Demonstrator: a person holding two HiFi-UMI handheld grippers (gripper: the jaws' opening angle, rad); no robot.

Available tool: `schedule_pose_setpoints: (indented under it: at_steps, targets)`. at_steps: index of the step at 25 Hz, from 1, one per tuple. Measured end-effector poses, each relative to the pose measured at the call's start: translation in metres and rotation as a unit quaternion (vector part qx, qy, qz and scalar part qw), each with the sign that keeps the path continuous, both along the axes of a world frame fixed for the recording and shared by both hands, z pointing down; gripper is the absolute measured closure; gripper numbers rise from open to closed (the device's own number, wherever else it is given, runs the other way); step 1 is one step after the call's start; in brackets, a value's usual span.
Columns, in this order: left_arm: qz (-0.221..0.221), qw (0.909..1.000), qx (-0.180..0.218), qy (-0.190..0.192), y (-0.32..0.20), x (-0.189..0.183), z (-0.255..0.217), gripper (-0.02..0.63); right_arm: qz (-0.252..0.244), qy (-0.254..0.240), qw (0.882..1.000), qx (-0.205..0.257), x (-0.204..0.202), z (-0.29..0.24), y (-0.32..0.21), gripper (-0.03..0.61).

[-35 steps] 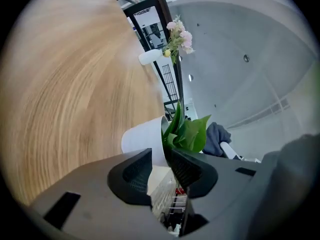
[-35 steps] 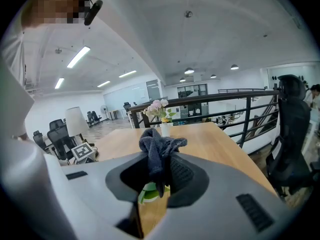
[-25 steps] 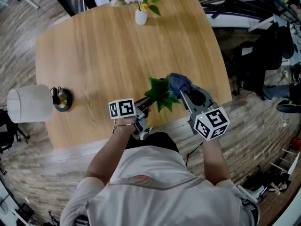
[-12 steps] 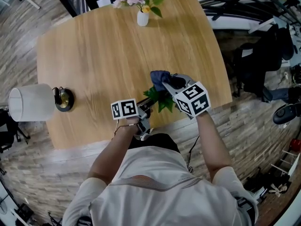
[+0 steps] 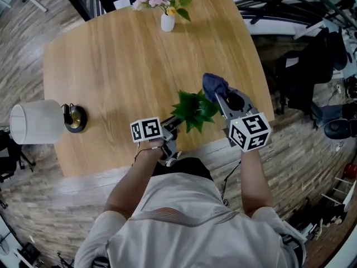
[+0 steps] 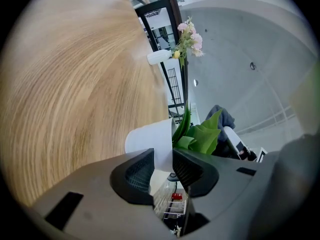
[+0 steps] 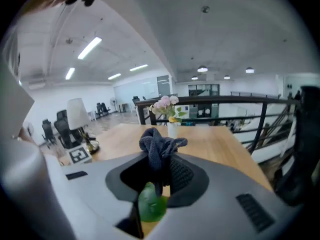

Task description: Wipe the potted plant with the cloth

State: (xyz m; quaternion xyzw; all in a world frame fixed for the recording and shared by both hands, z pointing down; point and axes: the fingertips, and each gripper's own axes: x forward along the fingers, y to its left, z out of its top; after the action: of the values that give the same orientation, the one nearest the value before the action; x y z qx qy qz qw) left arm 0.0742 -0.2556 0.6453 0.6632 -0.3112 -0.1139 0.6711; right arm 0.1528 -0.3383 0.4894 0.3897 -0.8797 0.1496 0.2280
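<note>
The potted plant (image 5: 194, 109) has broad green leaves and a white pot (image 6: 150, 141); it is near the table's front edge. My left gripper (image 5: 170, 125) (image 6: 162, 170) is shut on the pot, which is tipped on its side in the left gripper view. My right gripper (image 5: 220, 97) (image 7: 157, 176) is shut on a dark blue cloth (image 5: 214, 85) (image 7: 160, 146), bunched between the jaws, just right of the leaves. One green leaf (image 7: 150, 204) shows under the cloth. The cloth (image 6: 223, 117) also appears beyond the leaves (image 6: 201, 135).
On the wooden table (image 5: 139, 60), a white-shaded lamp (image 5: 33, 121) with a brass base (image 5: 75, 118) sits at the left and a white vase of pink flowers (image 5: 167, 19) at the far edge. A black railing (image 7: 260, 119) runs behind. The person's body is close to the front edge.
My right gripper swept the cloth left across the top of the leaves, then came back to the plant's right side. The left gripper kept holding the pot in place.
</note>
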Motion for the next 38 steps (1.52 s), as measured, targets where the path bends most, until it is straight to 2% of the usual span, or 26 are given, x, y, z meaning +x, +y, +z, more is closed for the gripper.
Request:
schedule_pose_setpoints:
  at_steps: [2,3,5,6,8,10,12,14,16,20,23,28,31,33,35,38]
  targets:
    - [-0.001,1.0,0.001,0.0,0.0,0.0,0.0,0.498,-0.012,-0.056,0.996,-0.075,-0.006,0.009,0.016,0.449]
    - [-0.001,1.0,0.001,-0.001,0.0,-0.001,0.0,0.497,-0.012,-0.069,0.991,-0.115,-0.006,0.023,0.023,0.449]
    - [-0.002,1.0,0.003,-0.002,0.001,-0.002,0.0,0.497,0.007,-0.058,0.983,-0.175,0.004,0.057,0.031,0.449]
    - [-0.003,1.0,0.004,-0.003,0.001,-0.002,0.0,0.497,0.023,-0.046,0.981,-0.188,0.013,0.071,0.031,0.449]
    - [-0.002,1.0,0.005,-0.004,0.001,-0.002,0.0,0.497,0.06,-0.015,0.983,-0.175,0.036,0.084,0.027,0.449]
    - [-0.003,1.0,0.007,-0.006,0.0,-0.002,0.0,0.497,0.091,0.032,0.987,-0.131,0.058,0.082,0.021,0.45]
    - [-0.006,0.9999,0.007,-0.007,0.0,-0.003,0.0,0.497,0.107,0.048,0.989,-0.089,0.07,0.067,0.019,0.451]
    - [-0.008,0.9999,0.007,-0.008,0.0,-0.002,-0.001,0.497,0.103,0.006,0.992,-0.066,0.068,0.04,0.026,0.451]
    - [-0.01,0.9999,0.007,-0.009,0.0,-0.002,-0.001,0.497,0.077,-0.06,0.993,-0.066,0.052,0.015,0.04,0.451]
    - [-0.014,0.9998,0.009,-0.01,0.0,-0.003,0.0,0.497,0.032,-0.171,0.976,-0.132,0.013,0.012,0.078,0.451]
    - [-0.015,0.9998,0.011,-0.01,0.0,-0.003,0.0,0.497,0.058,-0.169,0.969,-0.169,0.012,0.046,0.094,0.451]
    - [-0.014,0.9997,0.014,-0.013,-0.001,-0.004,0.0,0.497,0.123,-0.132,0.966,-0.186,0.045,0.083,0.095,0.451]
    - [-0.015,0.9997,0.015,-0.014,-0.001,-0.004,0.0,0.497,0.156,-0.097,0.969,-0.165,0.07,0.082,0.09,0.449]
    - [-0.015,0.9997,0.014,-0.014,-0.001,-0.004,0.0,0.497,0.176,-0.084,0.972,-0.127,0.083,0.065,0.087,0.451]
    - [-0.015,0.9997,0.014,-0.014,-0.001,-0.004,0.0,0.497,0.17,-0.104,0.976,-0.087,0.081,0.036,0.085,0.451]
    - [-0.016,0.9996,0.016,-0.015,-0.003,-0.005,0.0,0.497,0.095,-0.184,0.975,-0.076,0.042,-0.003,0.09,0.451]
